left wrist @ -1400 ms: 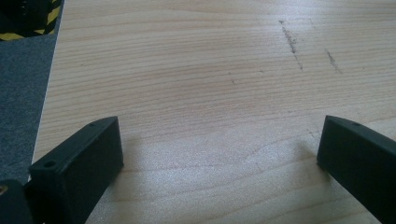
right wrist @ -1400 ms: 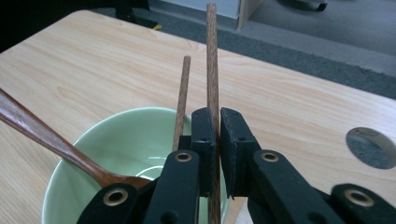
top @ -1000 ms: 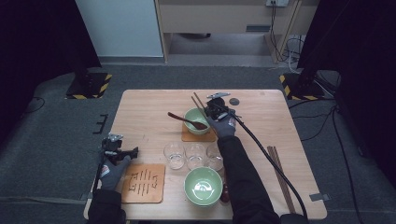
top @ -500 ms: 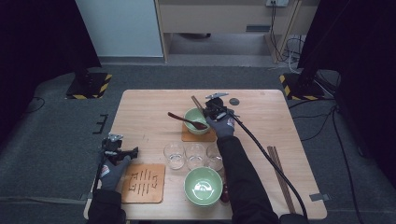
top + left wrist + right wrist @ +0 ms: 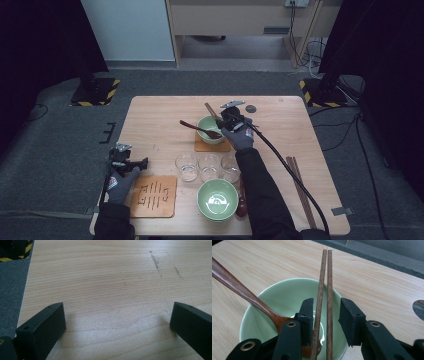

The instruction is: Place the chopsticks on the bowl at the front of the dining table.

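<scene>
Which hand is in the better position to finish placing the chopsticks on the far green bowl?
The right. Its gripper sits over the green bowl, jaws just opening with the chopsticks between them. The left gripper rests open at the table's near left edge, far away.

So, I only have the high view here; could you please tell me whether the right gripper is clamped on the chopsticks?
Observer: No. The right gripper has just been opening; the chopsticks lie between its jaws, with a gap on one side.
Operator: Where do they rest?
Observer: Across the rim of the green bowl, with the wooden spoon leaning inside it.
Operator: And the left gripper?
Observer: The left gripper is wide open over bare table.
</scene>
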Available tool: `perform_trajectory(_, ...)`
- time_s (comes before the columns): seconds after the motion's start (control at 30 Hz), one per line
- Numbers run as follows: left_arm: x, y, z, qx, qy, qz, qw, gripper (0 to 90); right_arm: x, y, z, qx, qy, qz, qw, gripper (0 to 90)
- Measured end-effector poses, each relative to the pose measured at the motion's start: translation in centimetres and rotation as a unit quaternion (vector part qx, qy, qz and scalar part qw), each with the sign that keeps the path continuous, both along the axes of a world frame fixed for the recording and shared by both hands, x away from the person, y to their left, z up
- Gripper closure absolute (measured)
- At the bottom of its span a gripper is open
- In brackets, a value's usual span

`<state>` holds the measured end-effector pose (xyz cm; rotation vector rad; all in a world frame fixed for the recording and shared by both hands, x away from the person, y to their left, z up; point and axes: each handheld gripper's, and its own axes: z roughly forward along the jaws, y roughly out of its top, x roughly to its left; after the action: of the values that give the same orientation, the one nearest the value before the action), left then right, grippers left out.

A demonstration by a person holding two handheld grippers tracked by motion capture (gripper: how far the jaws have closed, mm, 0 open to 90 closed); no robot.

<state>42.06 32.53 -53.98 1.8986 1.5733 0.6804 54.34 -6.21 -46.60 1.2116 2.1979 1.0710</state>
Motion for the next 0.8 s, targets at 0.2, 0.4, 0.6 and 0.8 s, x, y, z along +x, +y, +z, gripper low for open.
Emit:
perform_trajectory(0.2, 0.00, 0.00, 0.00, 0.000, 0.000, 0.000, 1.0000, 0.0, 0.01, 0.33, -0.48, -0.011, 0.007, -0.001, 0.9999, 67.4)
perform_trajectory(0.4, 0.00, 0.00, 0.00, 0.000, 0.000, 0.000, 1.0000, 0.0, -0.11, 0.60, -0.76, -0.019, 0.010, -0.008, 0.9997, 77.6)
perform_trajectory(0.6, 0.00, 0.00, 0.00, 0.000, 0.000, 0.000, 1.0000, 0.0, -0.34, 0.93, -0.71, -0.012, 0.015, -0.008, 0.9998, 78.2)
perform_trajectory(0.8, 0.00, 0.00, 0.00, 0.000, 0.000, 0.000, 1.0000, 0.0, -0.33, 0.93, -0.73, -0.005, 0.020, -0.019, 0.9996, 78.2)
